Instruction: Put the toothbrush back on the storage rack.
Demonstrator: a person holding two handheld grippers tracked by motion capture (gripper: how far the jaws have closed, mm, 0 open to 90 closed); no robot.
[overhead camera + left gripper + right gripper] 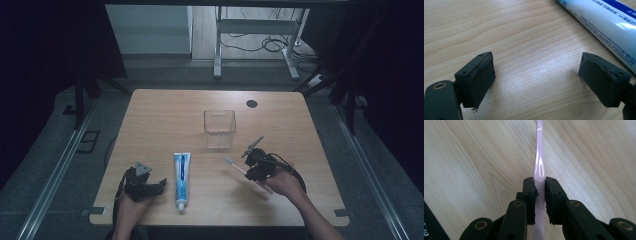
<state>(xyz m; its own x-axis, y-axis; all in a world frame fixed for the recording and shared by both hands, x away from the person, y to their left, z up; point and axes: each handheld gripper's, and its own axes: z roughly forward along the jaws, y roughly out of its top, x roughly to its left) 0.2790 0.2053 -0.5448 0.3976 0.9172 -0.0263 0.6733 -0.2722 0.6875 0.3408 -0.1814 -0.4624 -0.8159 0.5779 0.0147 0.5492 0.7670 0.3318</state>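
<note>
Fingers (530, 195) of the right gripper (540, 195) were clamped on the pink toothbrush (539, 167), its handle between the pads, raised off the table (160, 115). Carrying looked underway; next likely called for tilting it into the clear box (219, 129) beyond. The left gripper (536, 75) stood wide beside the toothpaste tube (182, 177).

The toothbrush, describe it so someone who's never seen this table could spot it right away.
On the wooden table, look right of the toothpaste tube, below the clear box. The right gripper clamps a slim pink toothbrush, the only thing held.
</note>
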